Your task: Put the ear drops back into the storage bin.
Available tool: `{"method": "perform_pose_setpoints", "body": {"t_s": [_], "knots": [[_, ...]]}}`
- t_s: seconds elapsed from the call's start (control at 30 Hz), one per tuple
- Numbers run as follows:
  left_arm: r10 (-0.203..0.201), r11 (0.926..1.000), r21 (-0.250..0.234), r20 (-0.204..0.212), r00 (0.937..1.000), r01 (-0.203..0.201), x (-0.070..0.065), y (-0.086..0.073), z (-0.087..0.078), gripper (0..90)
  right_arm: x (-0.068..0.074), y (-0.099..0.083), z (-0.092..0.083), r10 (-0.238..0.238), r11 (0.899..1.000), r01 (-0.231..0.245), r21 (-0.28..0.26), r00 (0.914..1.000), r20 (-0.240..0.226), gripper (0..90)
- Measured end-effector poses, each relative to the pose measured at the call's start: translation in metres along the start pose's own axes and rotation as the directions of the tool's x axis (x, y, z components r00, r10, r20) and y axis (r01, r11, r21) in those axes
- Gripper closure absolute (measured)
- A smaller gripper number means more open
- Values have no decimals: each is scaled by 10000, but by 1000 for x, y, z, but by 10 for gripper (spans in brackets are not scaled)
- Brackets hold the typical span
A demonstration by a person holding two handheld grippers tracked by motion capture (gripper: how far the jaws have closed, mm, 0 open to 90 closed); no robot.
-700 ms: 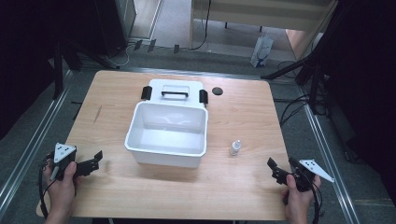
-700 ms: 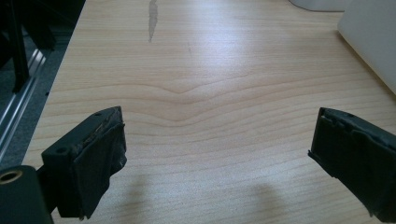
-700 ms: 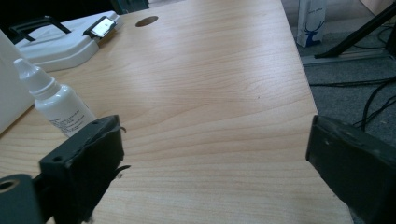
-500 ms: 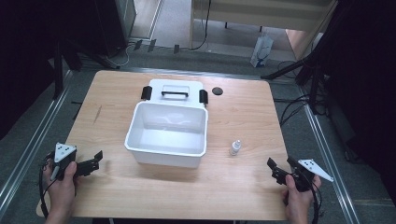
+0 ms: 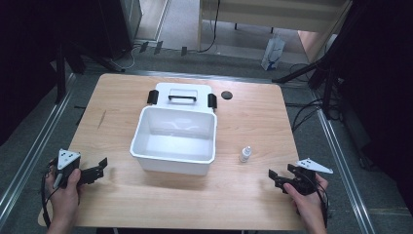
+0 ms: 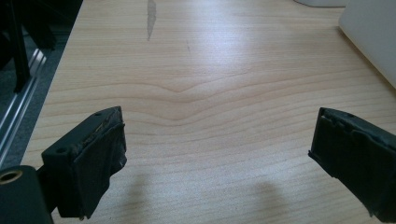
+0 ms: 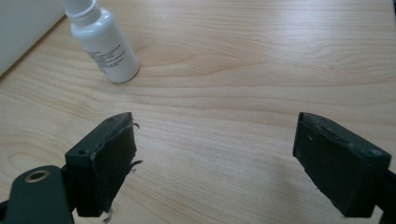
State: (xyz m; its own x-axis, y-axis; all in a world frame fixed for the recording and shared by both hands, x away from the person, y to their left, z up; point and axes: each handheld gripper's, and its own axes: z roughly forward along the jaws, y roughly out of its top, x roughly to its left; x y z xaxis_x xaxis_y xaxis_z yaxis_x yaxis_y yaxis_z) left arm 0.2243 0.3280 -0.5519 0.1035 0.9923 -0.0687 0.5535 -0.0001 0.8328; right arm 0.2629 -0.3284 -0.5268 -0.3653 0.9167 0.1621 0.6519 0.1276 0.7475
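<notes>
A white open bin (image 5: 174, 140) stands in the middle of the wooden table (image 5: 243, 195), its white lid (image 5: 182, 95) with a black handle lying just behind it. A small white bottle (image 5: 245, 154) (image 7: 105, 44) stands upright to the bin's right. My left gripper (image 5: 101, 167) (image 6: 217, 154) rests low at the table's front left, open, with bare wood between its jaws. My right gripper (image 5: 273, 179) (image 7: 215, 154) sits at the front right, open and empty; the bottle is ahead of it, to its upper left in the right gripper view.
A small black round disc (image 5: 226, 95) lies at the back right of the lid. The bin's white wall (image 6: 373, 37) shows at the right edge of the left gripper view. Metal rails (image 5: 29, 156) run along the table's sides.
</notes>
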Motion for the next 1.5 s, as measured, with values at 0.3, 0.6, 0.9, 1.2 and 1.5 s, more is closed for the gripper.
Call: {"method": "perform_pose_setpoints", "body": {"t_s": [0.3,0.6,0.9,1.2,1.5], "knots": [[-241,9997,-83,71,9997,242,2,0,-1,41,15,34,3,-1409,9808,1365,1394,9898,225,132],[-271,9996,-111,101,9996,273,3,0,-1,41,33,65,17,-2730,9145,2541,3150,9619,167,144],[-342,9994,-99,161,9993,344,4,0,-1,41,45,89,27,-3483,8485,3225,4196,9373,-161,146],[-405,9991,-139,169,9990,407,4,0,-1,41,53,103,39,-4115,7656,3876,5135,9086,-723,158],[-442,9989,-146,188,9988,445,4,0,-1,41,64,114,52,-4866,6397,4602,6156,8625,-1391,164]]}}
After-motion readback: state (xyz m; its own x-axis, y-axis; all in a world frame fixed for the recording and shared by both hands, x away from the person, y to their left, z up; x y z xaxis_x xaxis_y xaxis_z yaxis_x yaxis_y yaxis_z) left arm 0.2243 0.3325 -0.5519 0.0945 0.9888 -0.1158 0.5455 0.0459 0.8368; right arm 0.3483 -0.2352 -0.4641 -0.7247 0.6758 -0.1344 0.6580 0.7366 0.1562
